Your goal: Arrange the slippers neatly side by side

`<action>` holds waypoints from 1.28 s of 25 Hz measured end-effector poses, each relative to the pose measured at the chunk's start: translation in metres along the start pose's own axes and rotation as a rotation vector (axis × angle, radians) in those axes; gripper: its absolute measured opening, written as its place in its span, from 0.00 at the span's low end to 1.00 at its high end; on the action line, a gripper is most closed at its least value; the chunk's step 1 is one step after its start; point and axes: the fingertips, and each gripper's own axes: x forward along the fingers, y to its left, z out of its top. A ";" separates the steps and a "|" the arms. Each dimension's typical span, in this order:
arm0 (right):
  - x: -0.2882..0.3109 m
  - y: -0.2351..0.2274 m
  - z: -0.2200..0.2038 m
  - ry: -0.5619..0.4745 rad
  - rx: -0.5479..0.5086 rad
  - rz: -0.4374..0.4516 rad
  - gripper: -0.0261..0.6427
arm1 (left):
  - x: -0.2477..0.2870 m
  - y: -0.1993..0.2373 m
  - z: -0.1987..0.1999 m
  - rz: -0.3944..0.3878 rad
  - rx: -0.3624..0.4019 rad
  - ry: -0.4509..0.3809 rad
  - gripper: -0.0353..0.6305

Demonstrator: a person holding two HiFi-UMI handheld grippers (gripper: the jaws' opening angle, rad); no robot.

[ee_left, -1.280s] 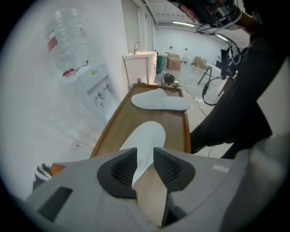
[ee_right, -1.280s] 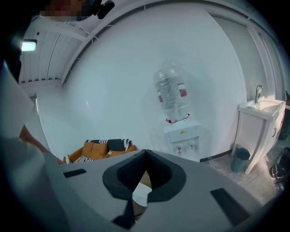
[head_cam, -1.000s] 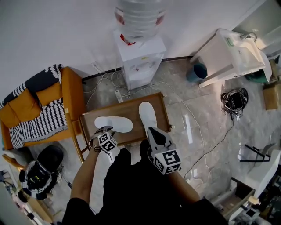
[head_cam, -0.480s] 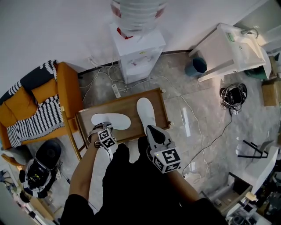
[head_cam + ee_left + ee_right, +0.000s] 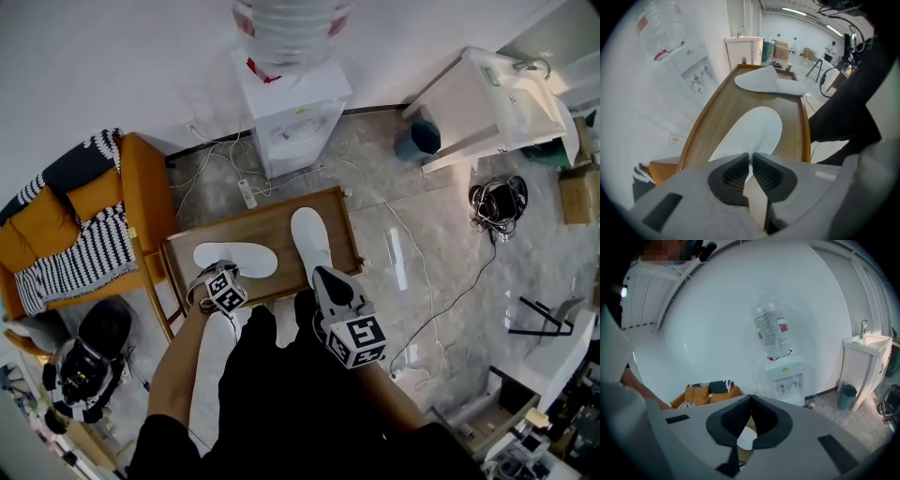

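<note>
Jaws of left gripper [image 5: 751,158] just closed onto near slipper [image 5: 757,129]; right gripper [image 5: 750,399] pressed together.

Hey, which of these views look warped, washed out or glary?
Head view: fisheye bend, a glare streak on the floor. Left gripper view: dark round vignette, water dispenser washed out. Right gripper view: white wall bulges, water bottle soft.

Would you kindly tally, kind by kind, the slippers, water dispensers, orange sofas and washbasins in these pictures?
White slippers: 2, the left slipper and the right slipper
Water dispenser: 1
Orange sofa: 1
Washbasin: 1
Total: 5
</note>
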 end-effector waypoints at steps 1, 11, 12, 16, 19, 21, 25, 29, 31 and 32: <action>0.000 0.000 0.000 0.000 0.000 0.002 0.06 | -0.001 0.000 -0.002 0.002 -0.018 0.005 0.11; -0.003 0.005 0.000 -0.011 -0.007 0.025 0.06 | -0.028 -0.017 -0.009 -0.048 -0.324 -0.036 0.11; -0.004 0.005 0.000 -0.011 -0.008 0.027 0.06 | -0.030 -0.018 -0.008 -0.051 -0.373 -0.050 0.11; -0.007 0.006 0.000 -0.013 -0.007 0.034 0.06 | -0.051 -0.017 0.006 -0.079 -0.618 -0.133 0.11; -0.009 0.003 0.001 -0.017 -0.005 0.034 0.06 | -0.063 -0.017 0.015 -0.101 -0.766 -0.165 0.11; -0.009 0.002 0.002 -0.020 -0.004 0.035 0.06 | -0.066 -0.019 0.020 -0.120 -0.837 -0.177 0.11; -0.011 -0.001 0.003 -0.019 -0.004 0.037 0.06 | -0.067 -0.026 0.032 -0.179 -0.980 -0.202 0.10; -0.013 -0.007 0.003 -0.014 -0.004 0.040 0.06 | -0.065 -0.032 0.048 -0.256 -1.138 -0.252 0.10; -0.015 -0.011 0.003 -0.011 -0.005 0.041 0.06 | -0.062 -0.035 0.055 -0.275 -1.192 -0.266 0.10; -0.015 -0.013 0.004 -0.009 -0.006 0.041 0.06 | -0.060 -0.035 0.056 -0.276 -1.215 -0.267 0.10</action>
